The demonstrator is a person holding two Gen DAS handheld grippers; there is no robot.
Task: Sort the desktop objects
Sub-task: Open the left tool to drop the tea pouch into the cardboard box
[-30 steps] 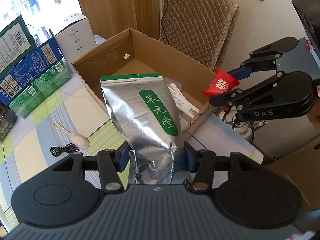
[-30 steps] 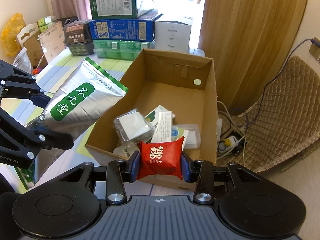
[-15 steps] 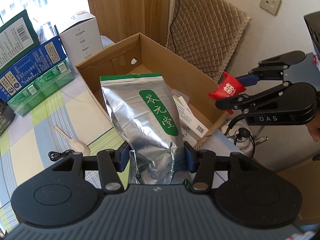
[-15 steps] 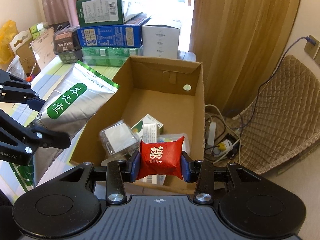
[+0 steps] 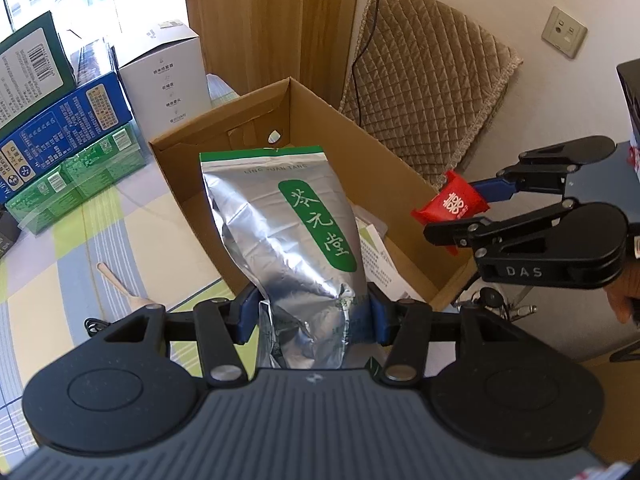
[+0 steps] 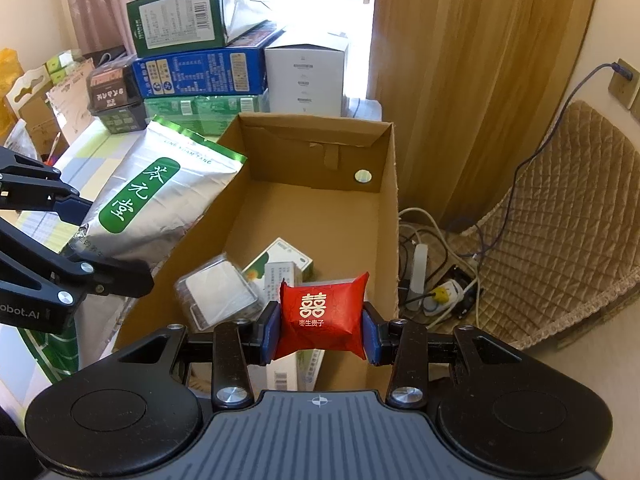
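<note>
My left gripper [image 5: 312,316] is shut on the lower end of a silver foil tea bag [image 5: 288,224] with a green label, held upright over the near-left wall of an open cardboard box [image 5: 360,136]. In the right wrist view the same bag [image 6: 160,196] leans over the box's left wall [image 6: 192,240], with the left gripper [image 6: 92,240] at the picture's left. My right gripper [image 6: 320,328] is shut on a small red packet [image 6: 320,312] with white characters, above the box's near end. From the left wrist view that packet [image 5: 450,202] hangs over the box's right wall.
Inside the box [image 6: 312,216] lie a clear plastic container [image 6: 216,296] and small cartons [image 6: 280,264]. Stacked green, blue and white boxes [image 6: 200,76] stand behind it on the checked tablecloth [image 5: 100,232]. A small wooden scoop [image 5: 120,286] lies on the cloth. A quilted chair [image 6: 560,208] and power strip cables [image 6: 432,280] sit right.
Both grippers have carried their loads further over the box. The tea bag's top now overlaps the box's left wall, and the red packet sits deeper above the box's contents.
</note>
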